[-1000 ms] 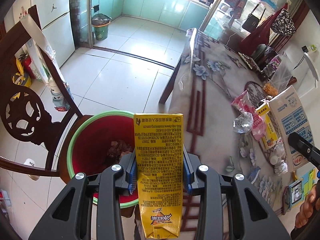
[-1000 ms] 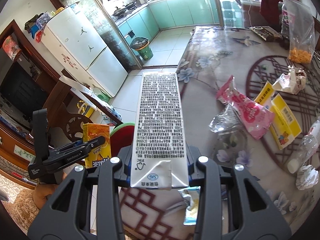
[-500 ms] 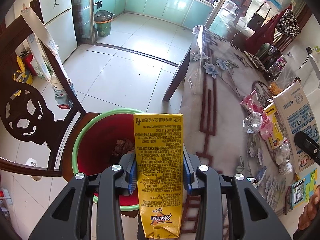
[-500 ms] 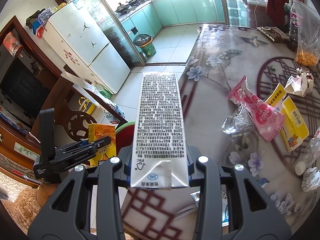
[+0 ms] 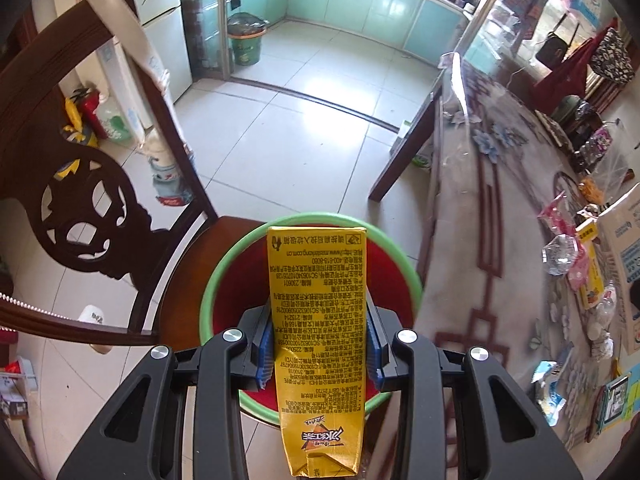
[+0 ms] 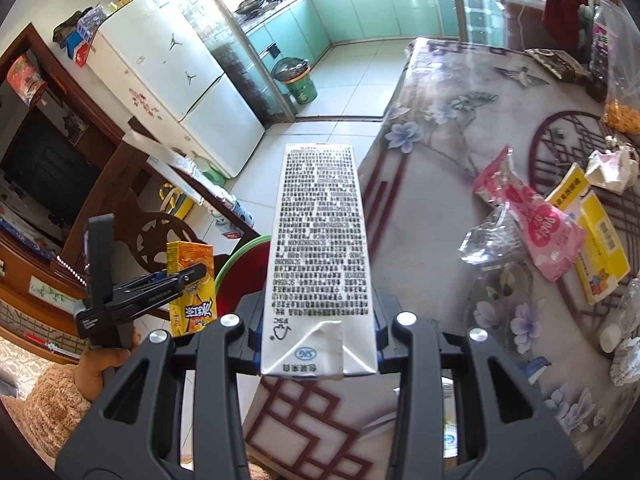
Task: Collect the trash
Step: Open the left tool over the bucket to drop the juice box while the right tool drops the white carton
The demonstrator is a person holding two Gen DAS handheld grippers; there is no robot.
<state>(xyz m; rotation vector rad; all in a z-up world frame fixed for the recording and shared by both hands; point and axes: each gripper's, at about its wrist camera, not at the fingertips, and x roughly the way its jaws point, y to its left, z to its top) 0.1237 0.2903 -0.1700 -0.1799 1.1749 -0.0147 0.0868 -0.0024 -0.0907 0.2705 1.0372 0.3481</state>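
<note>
My left gripper [image 5: 318, 344] is shut on a yellow drink carton [image 5: 318, 320], held directly over a red bin with a green rim [image 5: 224, 268] that stands on a wooden chair seat. In the right wrist view the same yellow carton [image 6: 192, 288] and left gripper [image 6: 176, 280] hang beside the bin [image 6: 236, 256]. My right gripper [image 6: 318, 340] is shut on a white drink carton [image 6: 320, 256] printed with black text, above the table's near-left edge. More trash lies on the table: a pink wrapper [image 6: 532, 224], crumpled clear plastic [image 6: 492, 240] and yellow boxes [image 6: 600, 248].
A carved dark wooden chair [image 5: 80, 208] stands left of the bin. The flowered table [image 6: 440, 152] fills the right side, with a large white box [image 5: 624, 256] on it. A white fridge [image 6: 176, 72] and a green kitchen bin [image 6: 298, 80] stand across the tiled floor.
My left gripper has moved over the red bin and lower, so the yellow carton now hangs above its middle. My right gripper has drifted a little toward the table's left edge with the white carton.
</note>
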